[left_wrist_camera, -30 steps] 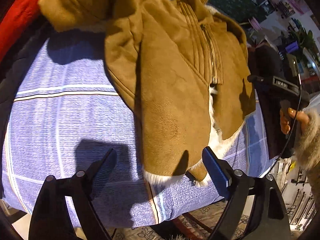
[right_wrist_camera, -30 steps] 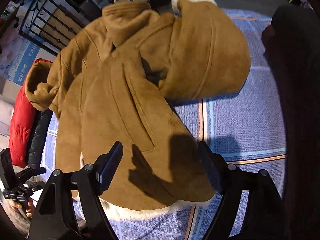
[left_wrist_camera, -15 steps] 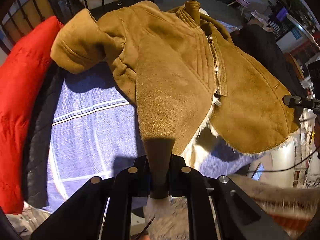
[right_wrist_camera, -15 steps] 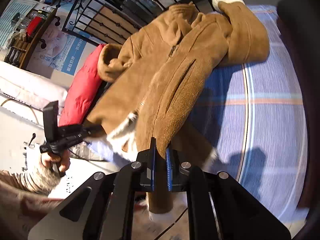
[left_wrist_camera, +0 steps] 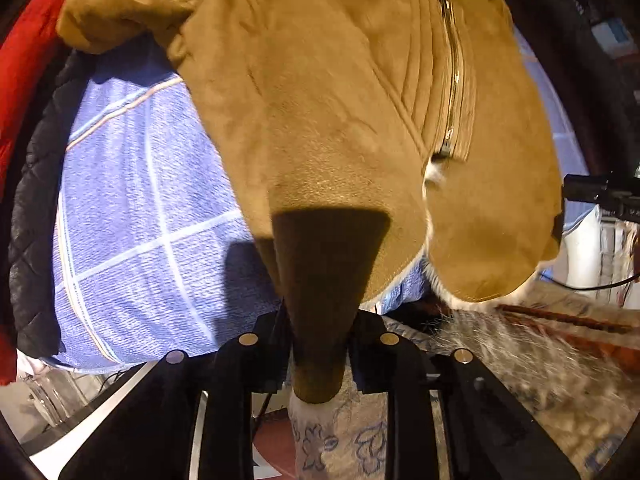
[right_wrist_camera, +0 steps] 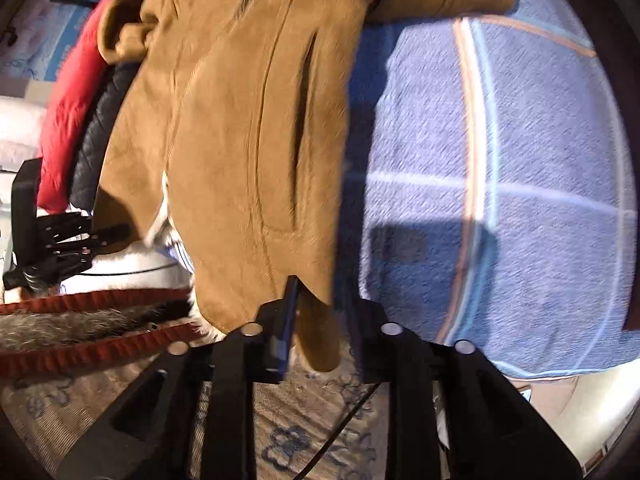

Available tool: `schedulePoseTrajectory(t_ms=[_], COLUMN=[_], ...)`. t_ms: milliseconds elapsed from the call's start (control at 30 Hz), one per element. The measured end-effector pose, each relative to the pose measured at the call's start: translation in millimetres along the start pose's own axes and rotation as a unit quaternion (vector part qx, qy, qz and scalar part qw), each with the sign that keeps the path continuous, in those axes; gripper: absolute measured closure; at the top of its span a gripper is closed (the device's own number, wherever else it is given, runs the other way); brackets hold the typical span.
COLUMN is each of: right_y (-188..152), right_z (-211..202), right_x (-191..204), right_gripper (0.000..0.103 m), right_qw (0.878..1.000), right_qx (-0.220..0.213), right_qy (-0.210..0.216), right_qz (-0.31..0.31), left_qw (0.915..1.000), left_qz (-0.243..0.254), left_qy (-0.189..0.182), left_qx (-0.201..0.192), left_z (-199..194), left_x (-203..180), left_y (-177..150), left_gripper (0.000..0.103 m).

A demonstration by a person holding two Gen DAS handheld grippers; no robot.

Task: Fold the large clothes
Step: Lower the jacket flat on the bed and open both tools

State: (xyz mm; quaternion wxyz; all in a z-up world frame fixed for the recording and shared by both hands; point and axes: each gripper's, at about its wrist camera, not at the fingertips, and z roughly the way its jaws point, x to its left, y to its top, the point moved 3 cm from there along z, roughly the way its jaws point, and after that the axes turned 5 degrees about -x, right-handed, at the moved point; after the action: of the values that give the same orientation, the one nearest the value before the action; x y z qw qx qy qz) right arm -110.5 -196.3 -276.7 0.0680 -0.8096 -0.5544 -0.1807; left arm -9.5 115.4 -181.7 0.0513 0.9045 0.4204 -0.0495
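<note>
In the left wrist view, far left, a red garment (left_wrist_camera: 24, 60) runs out past the picture's edge, with a dark quilted garment (left_wrist_camera: 32, 208) beside it, its shape mostly hidden. Next comes the blue checked bed cover (left_wrist_camera: 132, 200). Over its upper part lies the tan suede coat (left_wrist_camera: 340, 100), its hem drawn off the cover's near edge; the collar end is cut off at the top. A fold of hem sits between the left tongs (left_wrist_camera: 320, 344), whose jaws have just been widening; they still pinch the bunched cloth on both sides. The pale lining under the fold is blurred. At the far right the right tongs show only as a dark tip at the coat's other hem corner.

In the right wrist view the left tongs appear at the far left, partly behind the coat's edge. The coat (right_wrist_camera: 240, 120) fills the middle, smeared by motion, its sleeve cut off above. A narrow hem tab hangs between the right tongs (right_wrist_camera: 324, 332), whose jaws have just been parting; the left pad touches cloth, while blur and shadow hide the right pad's contact, so the grip cannot be told. Bare bed cover (right_wrist_camera: 540, 160) lies to the right.
</note>
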Motion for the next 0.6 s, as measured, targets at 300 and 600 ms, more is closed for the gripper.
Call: schedulePoseTrajectory(t_ms=[300, 600], right_y=[33, 36], right_z=[-66, -63], right_x=[-44, -27], right_gripper=[0.044, 0.038], right_qw=[0.991, 0.989], right_qx=[-0.106, -0.108], right_qy=[-0.013, -0.007], right_qz=[0.084, 0.097], left_qw=[0.9923, 0.9782], left_qz=[0.007, 0.031], left_qy=[0.02, 0.147], left_qx=[-0.122, -0.143], left_z=[-114, -109], left_x=[33, 65], left_y=[44, 76], left_gripper=[0.027, 0.018])
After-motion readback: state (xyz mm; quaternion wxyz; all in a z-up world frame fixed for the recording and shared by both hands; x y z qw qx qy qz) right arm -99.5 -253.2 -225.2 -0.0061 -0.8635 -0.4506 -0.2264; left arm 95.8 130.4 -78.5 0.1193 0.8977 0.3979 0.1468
